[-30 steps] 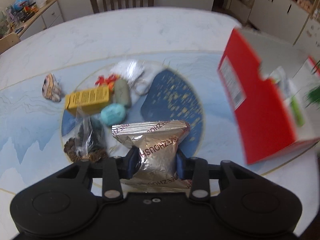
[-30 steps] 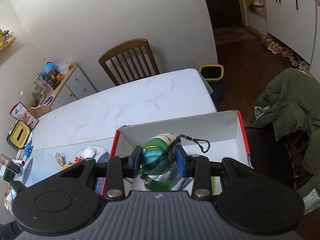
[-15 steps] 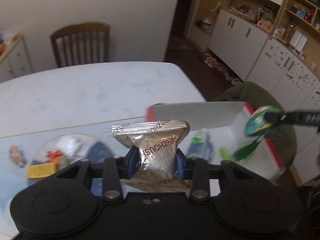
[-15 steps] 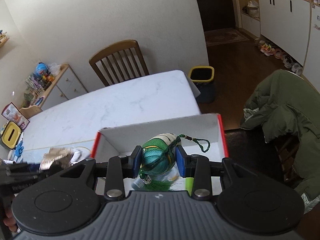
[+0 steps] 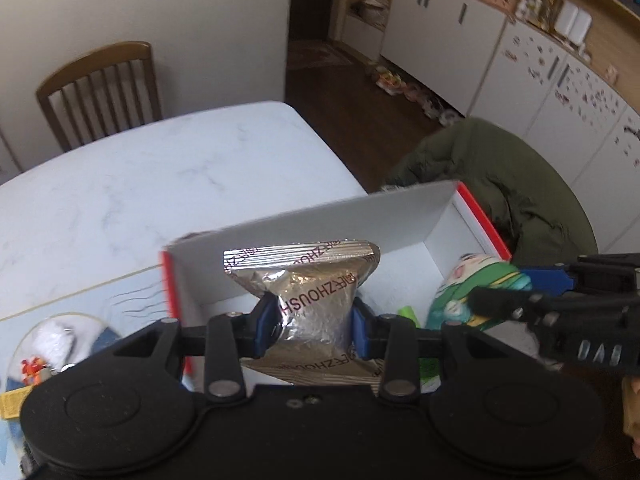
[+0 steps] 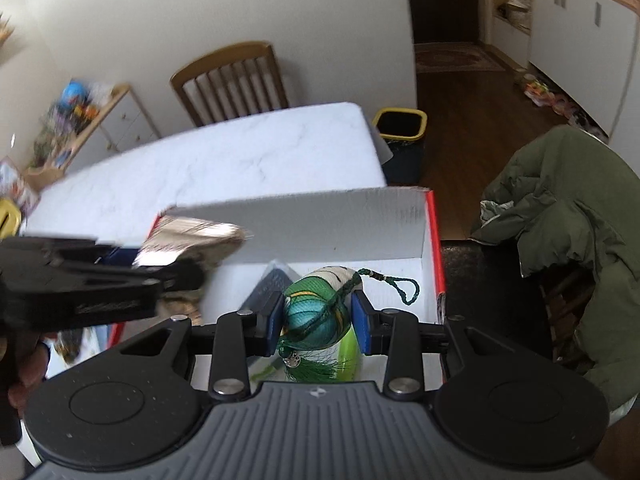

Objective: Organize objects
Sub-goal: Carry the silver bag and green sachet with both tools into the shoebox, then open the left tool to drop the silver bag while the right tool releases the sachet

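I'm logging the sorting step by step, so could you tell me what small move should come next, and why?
Probably open the left gripper to drop the foil packet into the red box: the packet hangs over the box's open interior, and the right gripper, holding the green netted ornament, is alongside, not underneath.

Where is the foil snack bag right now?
The foil snack bag is clamped in the left hand-held gripper, over the left part of the open red box.

Yellow box (image 5: 9, 402) cut by edge
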Demonstrator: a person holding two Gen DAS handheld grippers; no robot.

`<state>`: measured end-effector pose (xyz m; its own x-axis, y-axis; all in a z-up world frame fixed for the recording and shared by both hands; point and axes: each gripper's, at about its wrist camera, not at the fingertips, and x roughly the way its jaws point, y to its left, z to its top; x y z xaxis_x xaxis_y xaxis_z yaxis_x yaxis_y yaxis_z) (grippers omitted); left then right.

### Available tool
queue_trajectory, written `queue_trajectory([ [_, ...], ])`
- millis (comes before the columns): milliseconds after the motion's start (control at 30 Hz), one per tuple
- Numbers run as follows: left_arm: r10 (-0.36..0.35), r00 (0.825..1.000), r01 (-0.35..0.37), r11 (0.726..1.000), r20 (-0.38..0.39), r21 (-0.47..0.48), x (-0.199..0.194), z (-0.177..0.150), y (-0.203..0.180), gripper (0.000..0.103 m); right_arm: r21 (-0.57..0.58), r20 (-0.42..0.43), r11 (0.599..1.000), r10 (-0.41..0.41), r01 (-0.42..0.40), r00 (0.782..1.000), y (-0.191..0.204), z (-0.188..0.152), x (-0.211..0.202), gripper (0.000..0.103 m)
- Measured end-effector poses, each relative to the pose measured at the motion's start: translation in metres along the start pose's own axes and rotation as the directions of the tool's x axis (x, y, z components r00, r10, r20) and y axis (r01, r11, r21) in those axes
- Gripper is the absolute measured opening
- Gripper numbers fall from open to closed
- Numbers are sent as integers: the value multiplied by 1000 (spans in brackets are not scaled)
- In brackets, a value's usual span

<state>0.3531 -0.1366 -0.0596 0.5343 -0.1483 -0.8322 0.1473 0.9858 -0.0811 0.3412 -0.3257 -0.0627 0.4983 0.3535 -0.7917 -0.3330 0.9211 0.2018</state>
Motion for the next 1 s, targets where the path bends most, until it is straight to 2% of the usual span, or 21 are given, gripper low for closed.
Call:
queue_trajectory([
  [200, -11, 1000, 12, 999, -28, 46, 23, 8, -16, 38, -105, -65, 994, -17, 10, 998, 11, -19, 19, 35],
  [367, -36, 999, 40, 992, -34, 122, 38, 20, -36, 38, -136, -100, 991, -28, 14, 995, 14, -31, 33, 35],
  [600, -39, 994, 59, 975, -100, 214, 73, 21, -61, 37, -136, -136, 990, -44, 25, 990, 13, -40, 47, 36],
  [900, -20, 989, 57, 967, -149, 250, 98, 18, -68, 38, -101, -132, 995, -22, 8, 991, 5, -41, 45, 40],
  [1000, -14, 988, 54, 965, -155, 255, 105, 21, -69, 41, -94, -122, 996, -17, 6, 992, 3, -40, 41, 41],
])
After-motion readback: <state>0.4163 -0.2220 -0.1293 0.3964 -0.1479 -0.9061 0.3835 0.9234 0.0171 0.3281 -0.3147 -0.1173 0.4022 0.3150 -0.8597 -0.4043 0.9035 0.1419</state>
